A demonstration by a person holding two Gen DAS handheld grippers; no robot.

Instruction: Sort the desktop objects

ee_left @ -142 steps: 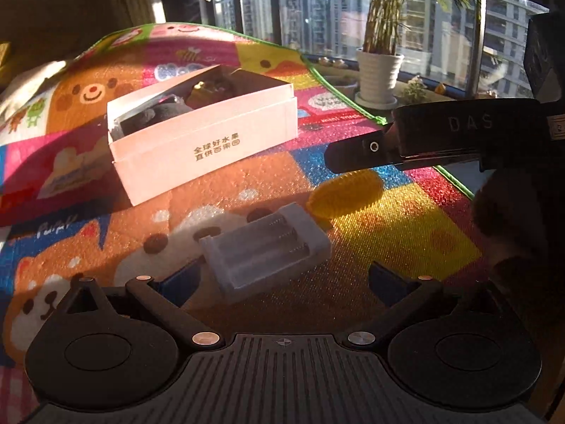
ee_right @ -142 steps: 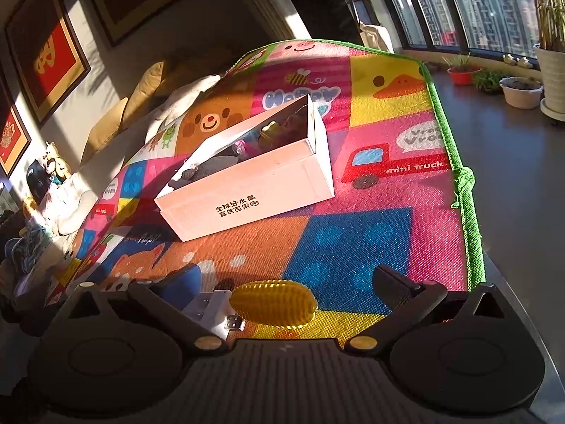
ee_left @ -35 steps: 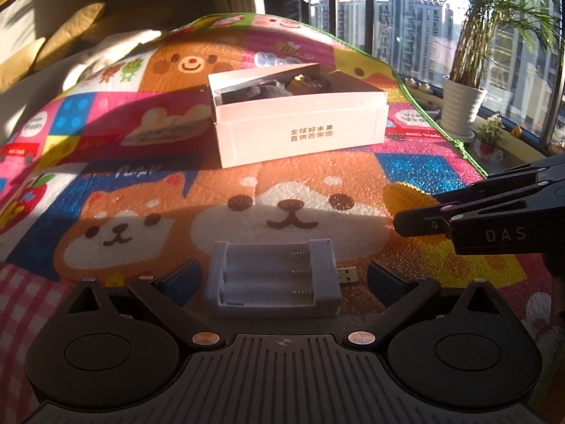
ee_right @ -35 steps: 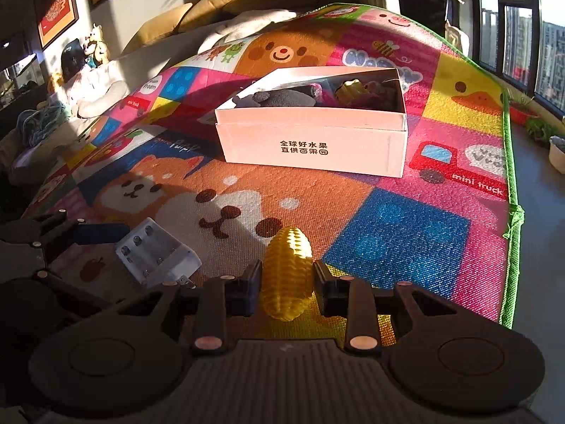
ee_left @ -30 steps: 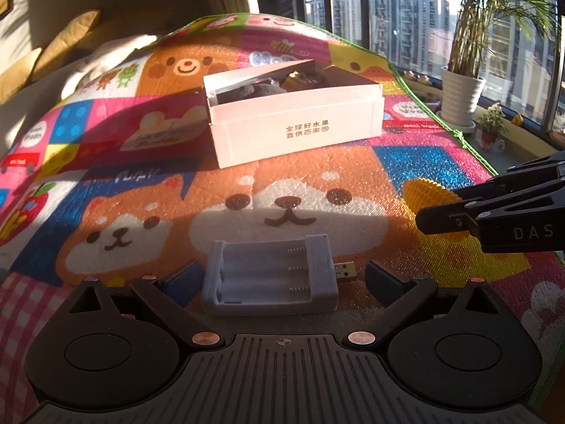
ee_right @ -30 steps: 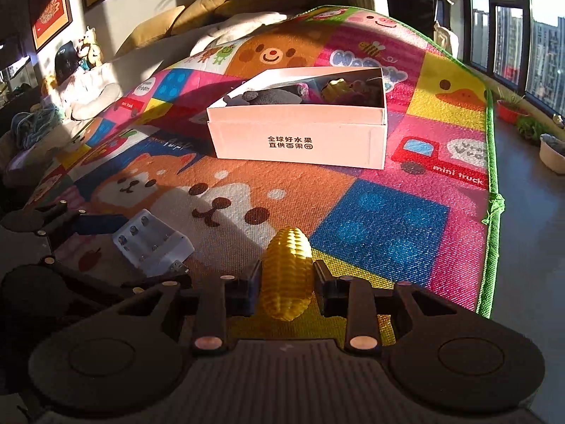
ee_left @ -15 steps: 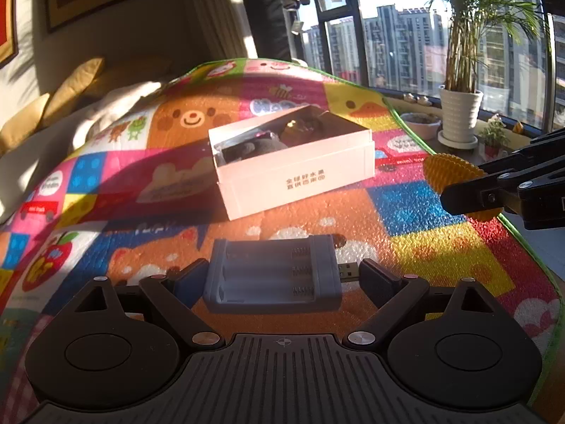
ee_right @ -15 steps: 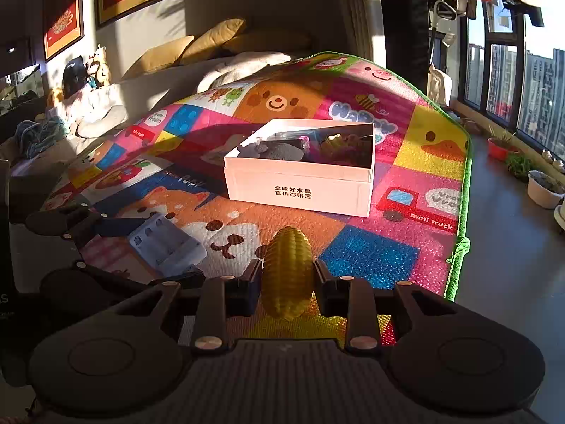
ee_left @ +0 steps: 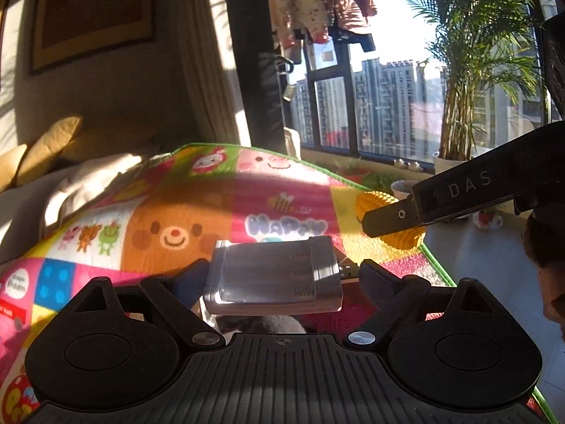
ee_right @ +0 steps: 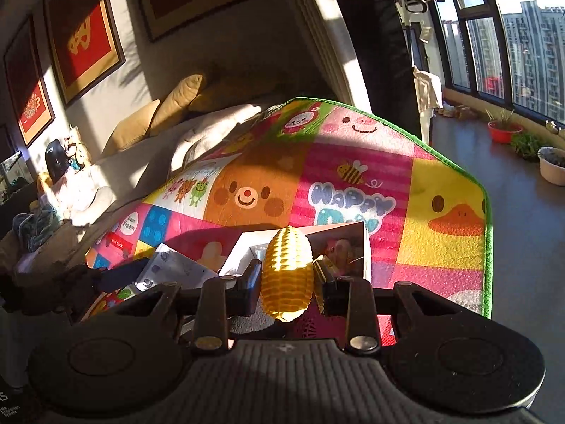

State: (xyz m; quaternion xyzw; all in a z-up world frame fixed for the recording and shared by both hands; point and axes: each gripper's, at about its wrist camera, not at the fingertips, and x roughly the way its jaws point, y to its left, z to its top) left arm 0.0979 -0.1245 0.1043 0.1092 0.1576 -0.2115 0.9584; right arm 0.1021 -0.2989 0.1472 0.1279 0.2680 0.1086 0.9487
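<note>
My left gripper [ee_left: 282, 275] is shut across a grey battery charger [ee_left: 268, 265], which hangs level in the air above the play mat [ee_left: 169, 212]. In the right wrist view the same charger [ee_right: 169, 268] shows at the lower left. My right gripper [ee_right: 286, 282] is shut on a yellow toy corn [ee_right: 287, 258], point forward. Under the corn lies the open pink box [ee_right: 332, 229] with small toys inside; its near part is hidden by the fingers. From the left wrist view the corn [ee_left: 402, 240] hangs at the right, half behind a black finger [ee_left: 392, 217].
The colourful mat [ee_right: 441, 240] ends in a green border at the right, with grey floor [ee_right: 522, 247] beyond. Cushions [ee_right: 176, 102] and a sofa lie at the far left. Plant pots [ee_right: 551, 166] and a tall palm [ee_left: 469, 70] stand by the windows.
Both grippers have risen off the mat with the charger and the corn and moved forward. The pink box, earlier ahead of them, now lies just beneath them.
</note>
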